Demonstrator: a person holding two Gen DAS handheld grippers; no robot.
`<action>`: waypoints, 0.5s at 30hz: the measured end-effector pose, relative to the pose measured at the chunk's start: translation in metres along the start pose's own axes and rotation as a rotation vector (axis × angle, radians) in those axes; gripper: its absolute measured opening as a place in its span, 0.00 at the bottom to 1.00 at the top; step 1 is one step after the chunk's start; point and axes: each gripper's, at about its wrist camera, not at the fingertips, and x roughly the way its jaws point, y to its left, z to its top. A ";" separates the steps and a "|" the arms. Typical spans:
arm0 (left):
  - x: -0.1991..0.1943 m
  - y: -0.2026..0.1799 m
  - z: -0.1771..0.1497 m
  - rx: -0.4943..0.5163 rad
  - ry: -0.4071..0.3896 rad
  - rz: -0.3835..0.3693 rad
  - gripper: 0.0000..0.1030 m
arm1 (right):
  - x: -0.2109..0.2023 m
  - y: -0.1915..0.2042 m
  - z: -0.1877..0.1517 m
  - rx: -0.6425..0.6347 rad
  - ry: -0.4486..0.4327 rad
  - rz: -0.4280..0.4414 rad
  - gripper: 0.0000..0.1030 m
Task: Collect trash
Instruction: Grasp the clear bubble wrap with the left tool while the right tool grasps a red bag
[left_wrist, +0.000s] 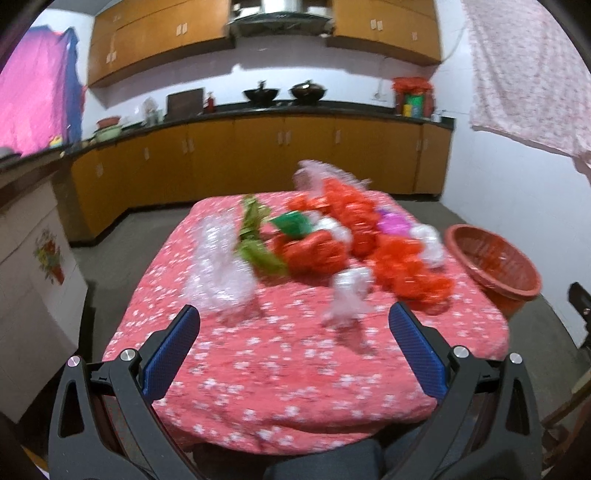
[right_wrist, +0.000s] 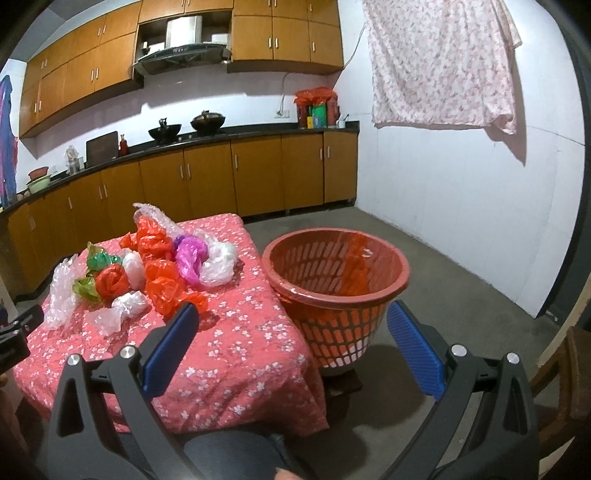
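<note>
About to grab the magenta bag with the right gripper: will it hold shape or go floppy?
Probably floppy: the magenta bag is thin crumpled film, so it should collapse between the pads. Likely very light. It touches the white bag and an orange bag, so neighbours may drag along.

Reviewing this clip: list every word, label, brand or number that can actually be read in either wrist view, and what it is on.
None can be read.
Packages under the red cover on the counter: colourful fronts, any print too small to read.
Red bottle on the counter: label too small to read.
White box with a flower picture: a drawing only, no lettering visible.
Plastic bags on the table: no print visible.
Red basket: no marking visible.
</note>
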 end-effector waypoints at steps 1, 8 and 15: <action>0.003 0.007 0.001 -0.009 0.005 0.012 0.98 | 0.005 0.005 0.002 -0.003 0.005 0.011 0.96; 0.049 0.063 0.018 -0.067 0.036 0.123 0.98 | 0.047 0.043 0.022 -0.010 0.021 0.130 0.96; 0.107 0.086 0.036 -0.081 0.096 0.140 0.98 | 0.108 0.104 0.028 -0.115 0.089 0.233 0.96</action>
